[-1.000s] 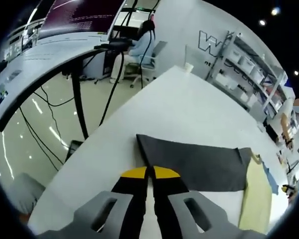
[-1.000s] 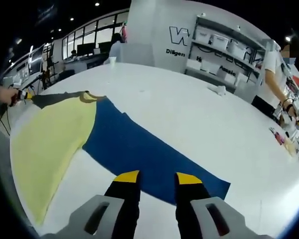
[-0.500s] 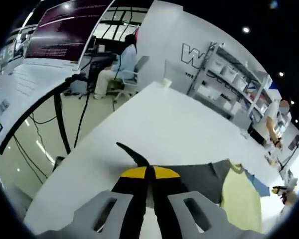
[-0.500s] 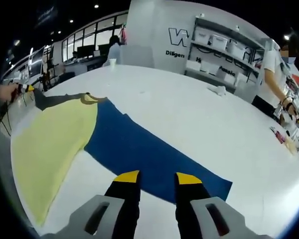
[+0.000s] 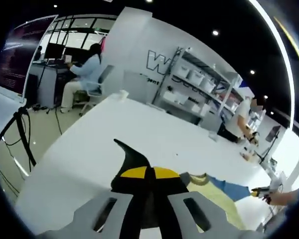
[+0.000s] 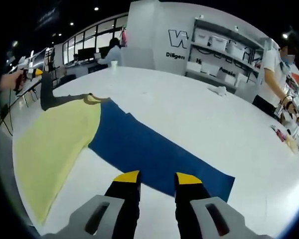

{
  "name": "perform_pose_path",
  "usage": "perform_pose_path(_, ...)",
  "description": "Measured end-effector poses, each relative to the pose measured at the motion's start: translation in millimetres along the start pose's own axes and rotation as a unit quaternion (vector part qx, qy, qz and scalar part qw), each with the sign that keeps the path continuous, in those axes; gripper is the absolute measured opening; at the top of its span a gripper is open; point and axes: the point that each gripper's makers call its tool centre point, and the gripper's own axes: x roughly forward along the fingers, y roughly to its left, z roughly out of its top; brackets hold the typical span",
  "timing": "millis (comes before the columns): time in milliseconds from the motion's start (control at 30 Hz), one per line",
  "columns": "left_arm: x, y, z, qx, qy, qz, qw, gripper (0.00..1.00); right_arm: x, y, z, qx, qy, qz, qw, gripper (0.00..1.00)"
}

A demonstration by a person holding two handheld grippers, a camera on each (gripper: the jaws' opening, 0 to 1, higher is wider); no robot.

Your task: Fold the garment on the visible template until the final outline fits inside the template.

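Left hand-held gripper (image 5: 148, 173): jaws pressed together on the grey sleeve (image 5: 131, 158) of the garment, fabric lifted off the white tabletop (image 5: 89, 149), a dark point of cloth sticking up above the yellow jaw tips. Seen from the right gripper view, far at the left edge: same left hand-held gripper (image 6: 34, 72) raised above the tabletop (image 6: 199, 124), grey sleeve (image 6: 49, 94) hanging from it down to the surface.

Right hand-held gripper (image 6: 157, 177): jaws spread, a clear gap between the yellow tips, nothing pinched. Hovered low near the edge of the blue sleeve (image 6: 154, 154); touching or just above it, cannot tell.

Garment spread flat on the tabletop: pale yellow body (image 6: 50, 144) to the left in the right gripper view, blue sleeve running diagonally away from it toward the lower right, grey sleeve at the far left end. Small yellow collar (image 6: 92, 99) at the junction of the three colours. In the left gripper view, just beyond the jaws: yellow body (image 5: 217, 196), collar (image 5: 199, 178) and a strip of blue sleeve (image 5: 234, 189).

Around the room: shelves with white boxes (image 6: 224, 47) against the back wall, a seated person at a desk (image 5: 84, 74), a standing person (image 6: 279, 69) near the right side. A white cup (image 6: 113, 62) and a crumpled white object (image 6: 218, 90) lay on the far part of the tabletop.
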Motion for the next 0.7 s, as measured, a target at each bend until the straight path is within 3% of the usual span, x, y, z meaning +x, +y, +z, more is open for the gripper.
perform_pose_path(333,28.6,-81.6,1.6,0.025,0.01,-0.079,0.9965,0.03,-9.3,9.7,-3.5,-0.001,-0.014,0.012,0.9998,0.21)
perform_pose_path(700,47.5,-157.7,-16.3,0.056,0.037,-0.143,0.9874,0.03,-17.7,14.9,-2.4,-0.007,-0.027,0.021,0.9994,0.21)
